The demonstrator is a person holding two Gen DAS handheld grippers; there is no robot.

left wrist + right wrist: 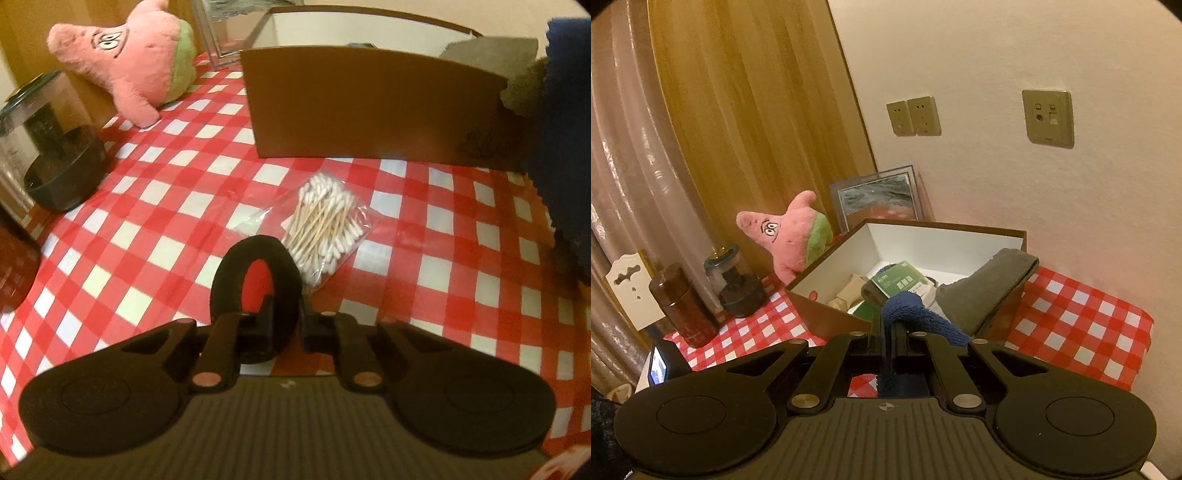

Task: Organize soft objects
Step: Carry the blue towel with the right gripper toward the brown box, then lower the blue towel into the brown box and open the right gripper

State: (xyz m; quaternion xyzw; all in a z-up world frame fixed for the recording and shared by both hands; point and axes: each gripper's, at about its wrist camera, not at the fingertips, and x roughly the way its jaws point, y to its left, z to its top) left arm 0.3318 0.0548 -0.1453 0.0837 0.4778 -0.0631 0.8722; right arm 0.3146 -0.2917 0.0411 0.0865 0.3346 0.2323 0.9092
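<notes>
A soft black ring stands upright just above the red checked tablecloth, and my left gripper is shut on its right side. Ahead stands a brown box with a white inside. My right gripper is shut on a dark blue towel, held near the box's front corner; the towel hangs at the right edge of the left wrist view. A grey cloth drapes over the box's right wall. A pink star plush leans left of the box.
A clear bag of cotton swabs lies in front of the box. A dark glass-topped jar and a brown bottle stand at the left. A picture frame leans on the wall behind. Packets lie inside the box.
</notes>
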